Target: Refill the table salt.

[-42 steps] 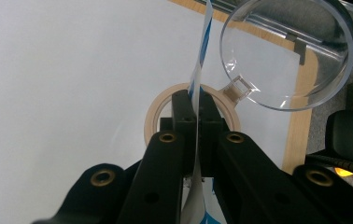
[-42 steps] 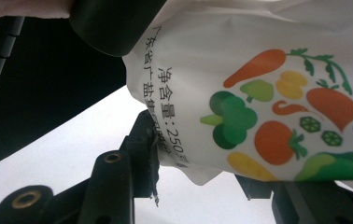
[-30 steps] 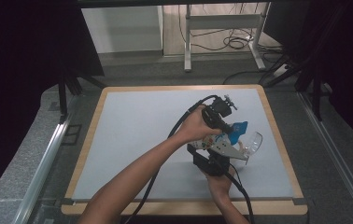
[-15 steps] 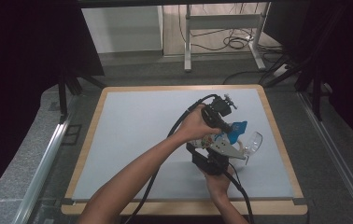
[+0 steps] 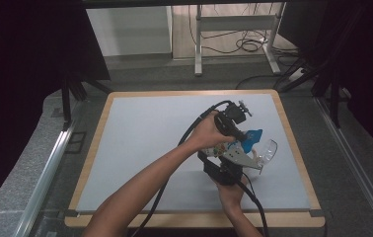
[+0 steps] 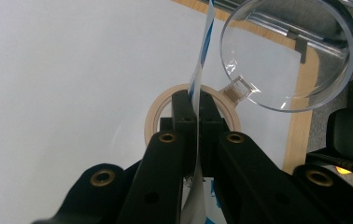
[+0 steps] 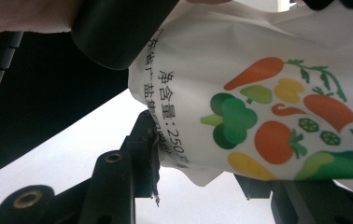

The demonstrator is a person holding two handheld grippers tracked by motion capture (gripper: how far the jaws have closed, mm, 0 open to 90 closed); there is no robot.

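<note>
Worktop: pale sheet in a wood frame, action at its right-centre. Task's thing, judged: a thin white pouch printed with vegetables and a blue end, held up off the worktop between the two tools. Looks light, soft and crinkly; film likely slick, so it should flop and twist unless supported at both ends. Best hold is probably the flat sealed edge, not the belly.

Left hand-held gripper: jaws pressed together on the pouch edge, seen edge-on as a thin strip running up between them. Right hand-held gripper: left jaw touches the lower edge of the pouch; far jaw mostly hidden behind the pouch, so cannot tell if it pinches.

Clear round lid with a small tab lies just beyond, rigid plastic. Tan tape ring flat under the left jaws.
</note>
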